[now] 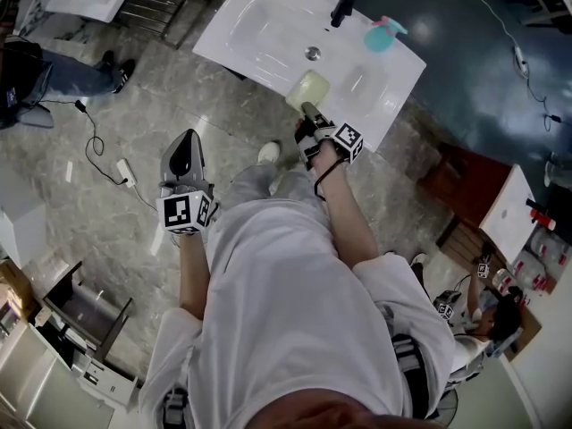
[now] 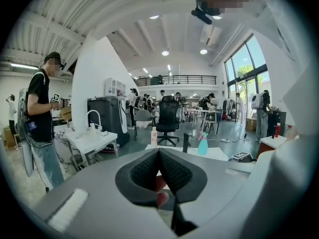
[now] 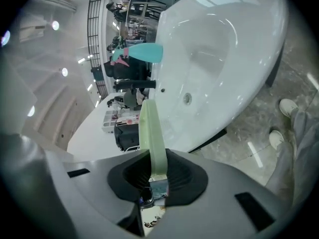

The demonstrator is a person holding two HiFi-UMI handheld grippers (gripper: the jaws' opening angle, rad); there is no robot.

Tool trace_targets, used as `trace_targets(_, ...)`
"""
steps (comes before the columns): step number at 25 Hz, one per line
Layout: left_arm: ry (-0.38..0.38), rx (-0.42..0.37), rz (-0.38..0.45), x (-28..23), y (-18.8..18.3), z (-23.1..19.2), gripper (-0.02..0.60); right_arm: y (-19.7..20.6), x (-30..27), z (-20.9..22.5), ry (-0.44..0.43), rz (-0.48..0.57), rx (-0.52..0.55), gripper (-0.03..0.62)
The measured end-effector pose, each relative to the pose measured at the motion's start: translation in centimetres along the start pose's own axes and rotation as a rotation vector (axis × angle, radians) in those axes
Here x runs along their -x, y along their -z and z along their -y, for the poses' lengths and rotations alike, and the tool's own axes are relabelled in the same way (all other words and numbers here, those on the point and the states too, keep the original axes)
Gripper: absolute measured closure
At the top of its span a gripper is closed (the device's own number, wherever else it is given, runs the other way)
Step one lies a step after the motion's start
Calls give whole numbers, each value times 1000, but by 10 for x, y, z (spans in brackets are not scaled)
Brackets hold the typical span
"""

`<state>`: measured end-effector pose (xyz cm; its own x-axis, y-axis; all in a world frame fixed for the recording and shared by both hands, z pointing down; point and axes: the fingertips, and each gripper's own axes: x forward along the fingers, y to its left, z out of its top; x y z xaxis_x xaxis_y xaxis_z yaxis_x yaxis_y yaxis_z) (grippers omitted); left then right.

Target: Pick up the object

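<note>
A flat pale green object (image 1: 308, 88) hangs at the front rim of the white washbasin (image 1: 259, 25), with my right gripper (image 1: 309, 111) shut on its near end. In the right gripper view the pale green object (image 3: 149, 126) stands edge-on between the dark pads, which press on both its sides, right gripper (image 3: 153, 171). My left gripper (image 1: 183, 155) hangs over the stone floor to the left, away from the basin. In the left gripper view the left gripper (image 2: 159, 169) has its pads meeting, with nothing held.
A black tap (image 1: 342, 7), a drain (image 1: 312, 53) and a teal spray bottle (image 1: 382, 34) are on the basin. Cables and a power strip (image 1: 125, 172) lie on the floor at the left. A reddish-brown cabinet (image 1: 460, 181) stands at the right. People stand nearby.
</note>
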<state>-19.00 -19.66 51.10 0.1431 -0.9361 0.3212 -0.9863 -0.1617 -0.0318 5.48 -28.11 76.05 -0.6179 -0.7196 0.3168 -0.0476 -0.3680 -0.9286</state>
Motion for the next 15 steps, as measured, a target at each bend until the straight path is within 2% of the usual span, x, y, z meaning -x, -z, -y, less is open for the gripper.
trace_targets(5, 38, -3, 53, -12, -18, 9, 581, 4, 14, -66, -132, -2, 69, 531)
trace_targets(15, 144, -17, 167, -35, -70, 47, 581, 4, 60, -197, -337, 30, 279, 531)
